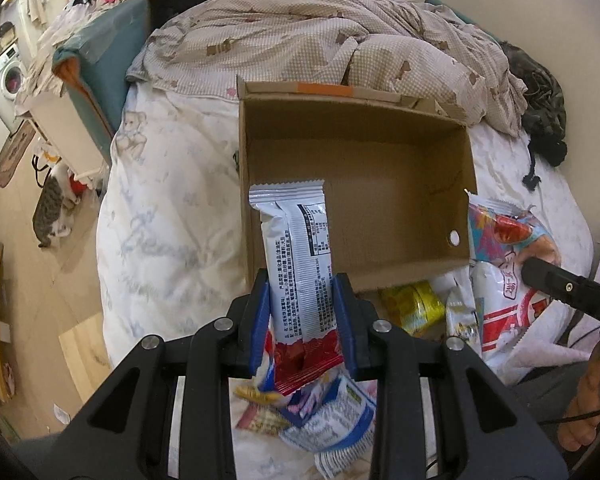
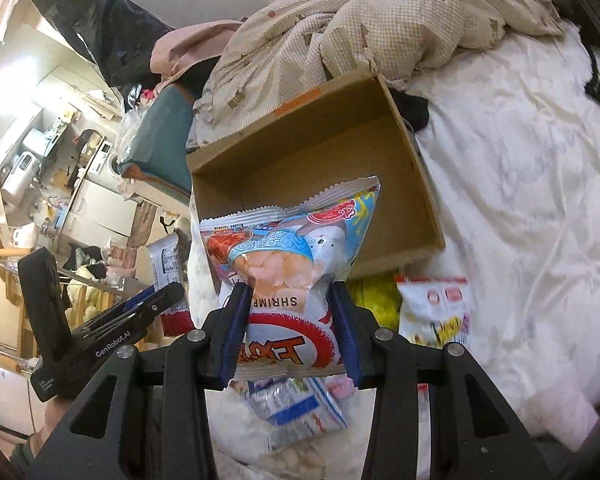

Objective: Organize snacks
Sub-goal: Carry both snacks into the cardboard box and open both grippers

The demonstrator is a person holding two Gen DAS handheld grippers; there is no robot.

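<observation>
An open cardboard box (image 1: 356,184) lies on the white bedsheet, its inside bare. My left gripper (image 1: 302,292) is shut on a long silver and red snack bar packet (image 1: 296,264), held upright in front of the box's near left corner. My right gripper (image 2: 290,298) is shut on a white shrimp cracker bag (image 2: 292,256), raised before the same cardboard box (image 2: 312,168). That shrimp cracker bag (image 1: 504,248) and the right gripper's black finger (image 1: 556,284) show at the right in the left wrist view. Loose snack packets (image 1: 324,420) lie on the bed beneath both grippers.
A yellow packet (image 1: 412,308) and a white one (image 2: 436,308) lie by the box's near wall. A rumpled beige quilt (image 1: 320,36) piles behind the box. A cat (image 1: 50,216) stands on the floor left of the bed, near a washing machine (image 1: 6,80).
</observation>
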